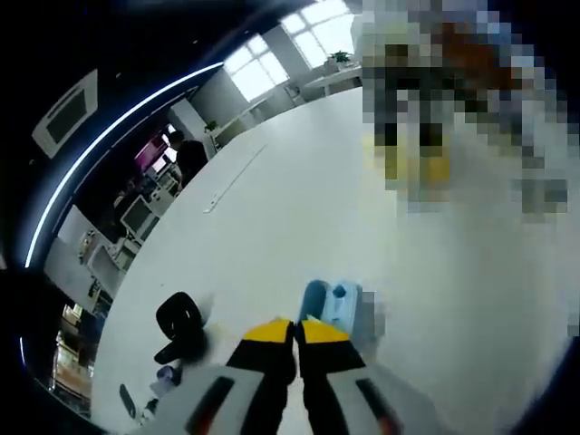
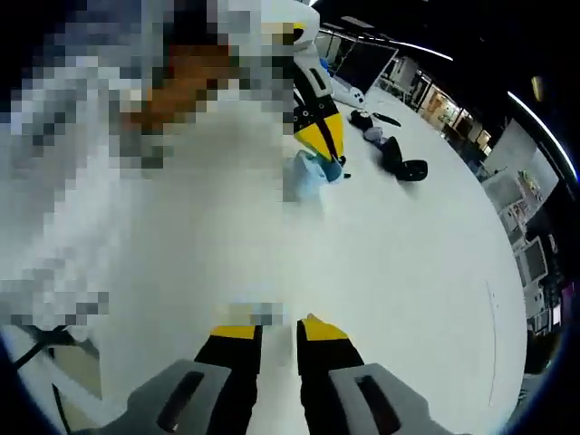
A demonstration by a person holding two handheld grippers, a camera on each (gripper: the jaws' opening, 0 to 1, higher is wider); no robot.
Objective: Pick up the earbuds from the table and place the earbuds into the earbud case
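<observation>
Two jaws of the left gripper (image 1: 296, 331) stand pressed together above the blue earbud case (image 1: 332, 306) on the white table (image 1: 299, 199); whether they pinch an earbud, cannot tell; right gripper view: right gripper (image 2: 279, 331) slightly parted, empty, well apart from the case (image 2: 319, 169); risk: a tiny earbud slipping out unseen.

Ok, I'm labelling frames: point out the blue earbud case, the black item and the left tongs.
blue earbud case (image 1: 333, 302): left gripper view, its top.
black item (image 1: 180, 324): left gripper view, its middle.
left tongs (image 2: 323, 136): right gripper view, yellow tips.
</observation>
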